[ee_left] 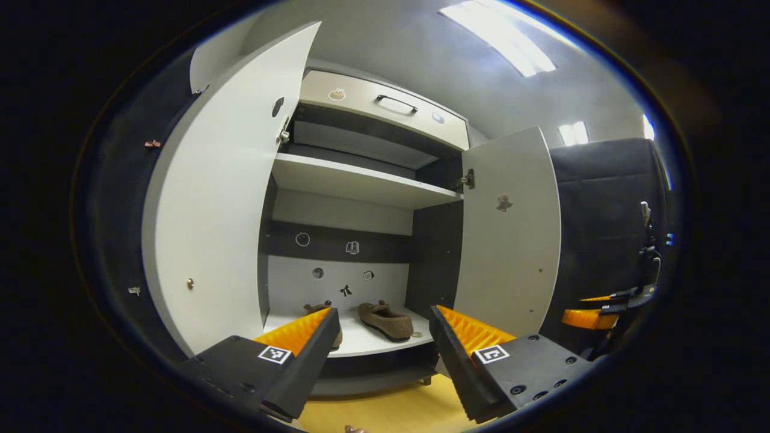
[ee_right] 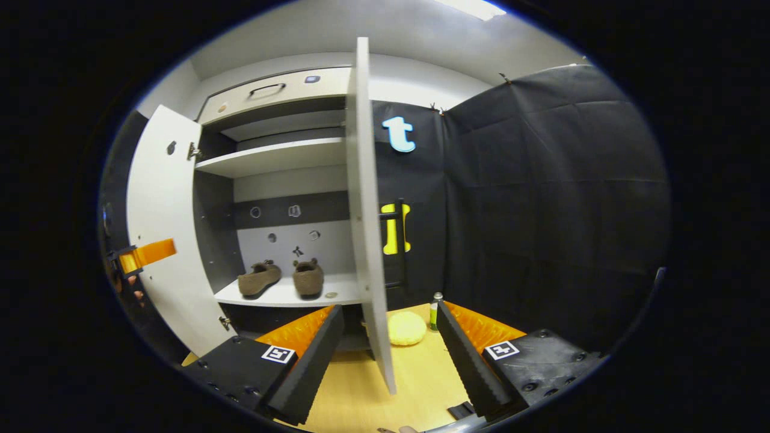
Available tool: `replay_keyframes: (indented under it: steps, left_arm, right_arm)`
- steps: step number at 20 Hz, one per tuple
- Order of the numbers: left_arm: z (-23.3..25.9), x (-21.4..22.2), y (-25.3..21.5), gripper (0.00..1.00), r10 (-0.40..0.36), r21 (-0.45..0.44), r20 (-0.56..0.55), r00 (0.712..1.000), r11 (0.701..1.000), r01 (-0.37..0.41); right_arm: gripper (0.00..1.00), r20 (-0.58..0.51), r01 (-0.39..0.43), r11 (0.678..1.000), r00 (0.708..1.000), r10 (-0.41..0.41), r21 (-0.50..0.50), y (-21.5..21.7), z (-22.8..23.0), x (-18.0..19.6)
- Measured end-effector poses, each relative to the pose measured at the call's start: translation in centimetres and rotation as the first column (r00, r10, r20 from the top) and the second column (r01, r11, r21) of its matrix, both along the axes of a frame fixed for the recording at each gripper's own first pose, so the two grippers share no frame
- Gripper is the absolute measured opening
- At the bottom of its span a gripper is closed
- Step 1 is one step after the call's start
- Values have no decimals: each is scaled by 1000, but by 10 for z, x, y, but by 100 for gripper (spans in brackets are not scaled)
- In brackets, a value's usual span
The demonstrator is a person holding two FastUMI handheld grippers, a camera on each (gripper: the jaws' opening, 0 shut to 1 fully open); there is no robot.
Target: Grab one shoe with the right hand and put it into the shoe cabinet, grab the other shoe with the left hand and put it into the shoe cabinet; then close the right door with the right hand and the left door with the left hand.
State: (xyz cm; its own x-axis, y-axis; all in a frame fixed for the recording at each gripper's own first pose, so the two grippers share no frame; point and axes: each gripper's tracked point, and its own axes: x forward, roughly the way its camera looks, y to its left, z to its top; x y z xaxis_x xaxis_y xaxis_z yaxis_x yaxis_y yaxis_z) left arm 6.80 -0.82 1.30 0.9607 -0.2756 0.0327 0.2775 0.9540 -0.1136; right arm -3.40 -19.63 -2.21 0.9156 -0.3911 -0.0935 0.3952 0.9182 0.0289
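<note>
Inside the cabinet (ee_right: 271,159) both shoes (ee_right: 258,279) sit at twelve o'clock on the bottom shelf, while the right gripper (ee_right: 390,337), spread wide and empty, straddles the right door's (ee_right: 364,198) edge, seemingly ready to close it.

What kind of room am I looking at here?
Probably a staged recording booth, not a real home: a white shoe cabinet with two brown shoes stands on a wooden floor, enclosed by black cloth walls.
</note>
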Motion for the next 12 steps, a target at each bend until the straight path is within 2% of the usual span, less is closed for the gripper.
replay_keyframes:
  steps: [2, 5, 10, 12]
  left_arm:
    - [6, -7, -7, 95, -8, 28, 6, 1000, 1000, 8]
    - [11, -23, -7, 94, -12, 42, 5, 1000, 999, 12]
    - [11, -40, 12, 95, 56, 61, -7, 998, 997, -56]
    - [8, -41, 24, 94, 103, 88, -20, 994, 991, -101]
  right_arm:
    - [98, 18, 35, 999, 999, -35, 8, -31, 7, 8]
    - [98, 23, 34, 999, 999, -34, 8, -56, 13, 31]
    - [100, 26, -70, 997, 997, 69, 17, -46, 16, 68]
    - [96, 16, -78, 997, 997, 79, -15, -49, 15, 73]
